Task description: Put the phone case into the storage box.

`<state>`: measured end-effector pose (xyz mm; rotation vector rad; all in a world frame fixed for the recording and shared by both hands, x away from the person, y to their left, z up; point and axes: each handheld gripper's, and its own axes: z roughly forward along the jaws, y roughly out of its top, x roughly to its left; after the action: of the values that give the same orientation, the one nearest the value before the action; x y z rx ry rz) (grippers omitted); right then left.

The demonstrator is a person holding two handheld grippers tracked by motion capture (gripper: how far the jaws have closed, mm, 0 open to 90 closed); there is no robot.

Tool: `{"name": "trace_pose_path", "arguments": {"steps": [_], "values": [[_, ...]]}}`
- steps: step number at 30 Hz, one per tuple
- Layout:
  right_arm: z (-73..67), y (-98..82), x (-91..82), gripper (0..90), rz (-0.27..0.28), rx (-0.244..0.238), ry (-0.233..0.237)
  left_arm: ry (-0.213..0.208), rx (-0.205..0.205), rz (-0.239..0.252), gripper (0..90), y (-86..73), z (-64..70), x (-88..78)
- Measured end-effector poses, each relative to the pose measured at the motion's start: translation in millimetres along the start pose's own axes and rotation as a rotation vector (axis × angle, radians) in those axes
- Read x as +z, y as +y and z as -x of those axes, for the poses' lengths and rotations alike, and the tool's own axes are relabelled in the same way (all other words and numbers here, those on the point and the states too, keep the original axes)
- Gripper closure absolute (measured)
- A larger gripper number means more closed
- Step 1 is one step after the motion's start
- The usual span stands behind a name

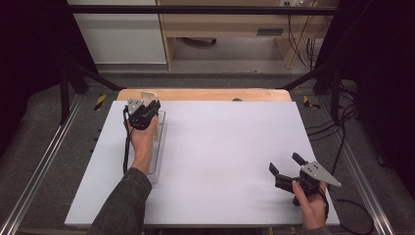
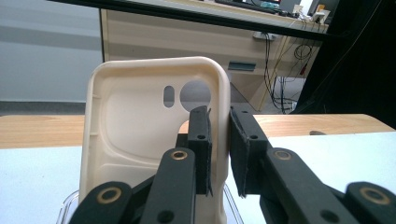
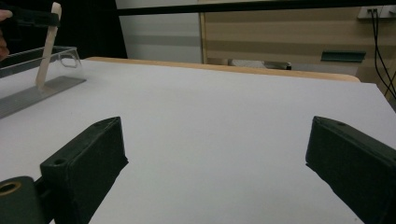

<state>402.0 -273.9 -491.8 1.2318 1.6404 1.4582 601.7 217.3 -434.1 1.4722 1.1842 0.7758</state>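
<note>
Black jaws of the left gripper (image 2: 219, 154) are pinching the right side wall of a cream phone case (image 2: 140, 140), one pad inside the shell and one outside, closed down tight on that thin edge. Seen from the left gripper view, the case is standing upright with its long axis vertical, camera cutouts at the top, its hollow inner face turned toward the gripper. Its lower end is sitting in or just above a clear tray (image 1: 160, 147) lying along the left part of the white board (image 1: 220, 156); whether the bottom edge is touching the tray floor I cannot tell. In the right gripper view the case (image 3: 48, 44) is showing edge-on, a thin upright strip leaning slightly over the tray (image 3: 42, 70). From the high view, the left gripper (image 1: 143, 113) is holding it at the far left of the board, while the right gripper (image 1: 286, 171) is waiting well apart at the near right, jaws spread wide and gripping nothing. The left hand is plainly the nearer one, so any coming lift or lowering is likely turning on keeping that vertical axis clear of the tray walls.
</note>
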Motion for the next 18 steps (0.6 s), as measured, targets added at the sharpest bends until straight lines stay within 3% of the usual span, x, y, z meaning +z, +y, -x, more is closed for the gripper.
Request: {"name": "trace_pose_path", "arguments": {"steps": [18], "values": [[-0.1,0.3,-0.2,4.9,0.001,0.000,0.001,0.002,-0.003,-0.002,77.8,-1.0,2.0,1.8]]}}
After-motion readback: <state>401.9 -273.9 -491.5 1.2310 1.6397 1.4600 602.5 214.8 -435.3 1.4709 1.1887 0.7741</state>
